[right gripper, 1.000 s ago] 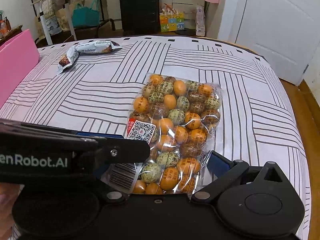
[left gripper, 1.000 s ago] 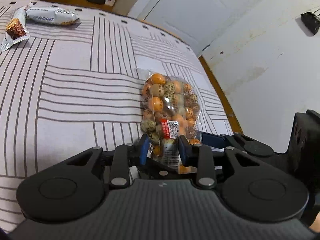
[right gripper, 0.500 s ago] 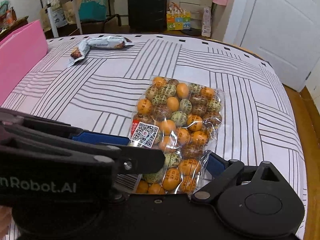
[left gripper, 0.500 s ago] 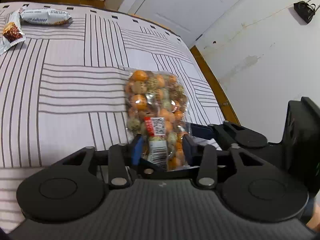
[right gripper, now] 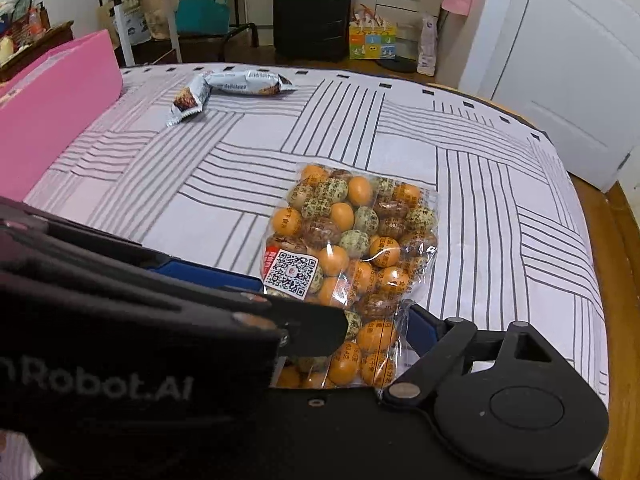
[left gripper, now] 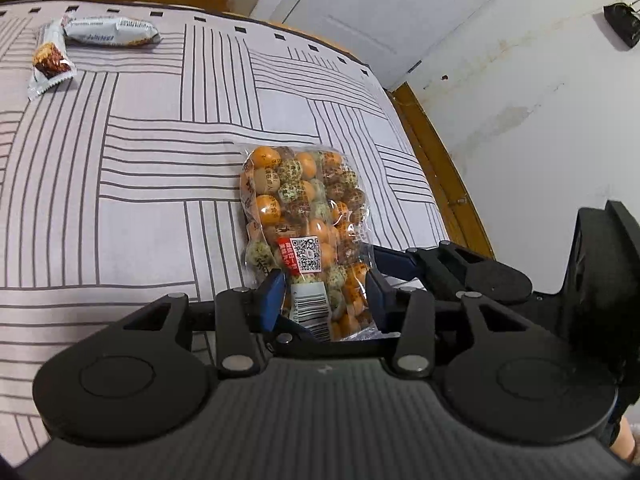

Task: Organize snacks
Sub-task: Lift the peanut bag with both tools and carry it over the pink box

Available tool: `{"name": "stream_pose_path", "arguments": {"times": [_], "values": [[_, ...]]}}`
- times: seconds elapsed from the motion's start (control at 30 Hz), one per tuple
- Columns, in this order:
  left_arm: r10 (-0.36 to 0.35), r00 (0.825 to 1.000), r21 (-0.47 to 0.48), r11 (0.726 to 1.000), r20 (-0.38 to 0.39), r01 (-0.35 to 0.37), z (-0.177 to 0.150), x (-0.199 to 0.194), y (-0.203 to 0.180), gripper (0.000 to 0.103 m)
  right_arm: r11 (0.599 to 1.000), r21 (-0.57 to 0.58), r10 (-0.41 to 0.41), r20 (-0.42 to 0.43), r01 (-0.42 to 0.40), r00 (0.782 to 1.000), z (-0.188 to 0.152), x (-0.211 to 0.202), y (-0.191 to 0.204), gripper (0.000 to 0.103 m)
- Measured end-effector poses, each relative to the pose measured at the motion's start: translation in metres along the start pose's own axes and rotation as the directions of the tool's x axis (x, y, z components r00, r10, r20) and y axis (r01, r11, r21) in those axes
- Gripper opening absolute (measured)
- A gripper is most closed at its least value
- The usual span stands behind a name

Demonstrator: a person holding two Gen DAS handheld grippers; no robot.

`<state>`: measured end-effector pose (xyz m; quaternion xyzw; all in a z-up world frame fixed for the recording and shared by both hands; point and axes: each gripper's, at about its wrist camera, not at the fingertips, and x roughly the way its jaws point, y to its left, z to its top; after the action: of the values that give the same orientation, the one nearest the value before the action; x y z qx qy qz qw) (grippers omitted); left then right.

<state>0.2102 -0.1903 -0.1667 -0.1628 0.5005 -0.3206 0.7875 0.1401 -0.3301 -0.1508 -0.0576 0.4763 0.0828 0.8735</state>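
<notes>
Two hand-held grippers: left (left gripper: pixel 325 294) clamped on QR-labelled candy bag (left gripper: pixel 302 216), right (right gripper: pixel 340 328) closing around it.

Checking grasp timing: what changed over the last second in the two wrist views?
The left tool widened slightly around the near end of the candy bag, still pinching it. The right tool is closing, with the bag's near end between its fingers. The bag shifted slightly in both views. Unchanged: the two wrapped snack bars on the striped bedsheet and the pink box.
</notes>
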Motion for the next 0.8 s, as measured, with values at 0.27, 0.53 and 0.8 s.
{"name": "stream_pose_path", "arguments": {"times": [0.27, 0.53, 0.8], "values": [[0.042, 0.998, -0.023, 0.999, -0.047, -0.043, 0.000, -0.017, -0.005, 0.041, 0.997, 0.059, 0.054, -0.067, -0.050, 0.996, 0.001, -0.011, 0.008, 0.090], [0.067, 0.995, -0.040, 0.997, -0.068, -0.069, -0.006, -0.049, -0.006, 0.042, 0.998, -0.008, 0.069, -0.018, -0.069, 0.997, -0.002, -0.039, 0.035, 0.089], [0.115, 0.992, -0.001, 0.993, -0.054, -0.116, -0.027, -0.091, -0.011, 0.042, 0.997, -0.022, 0.081, 0.058, -0.080, 0.995, -0.018, -0.073, 0.068, 0.089]]}}
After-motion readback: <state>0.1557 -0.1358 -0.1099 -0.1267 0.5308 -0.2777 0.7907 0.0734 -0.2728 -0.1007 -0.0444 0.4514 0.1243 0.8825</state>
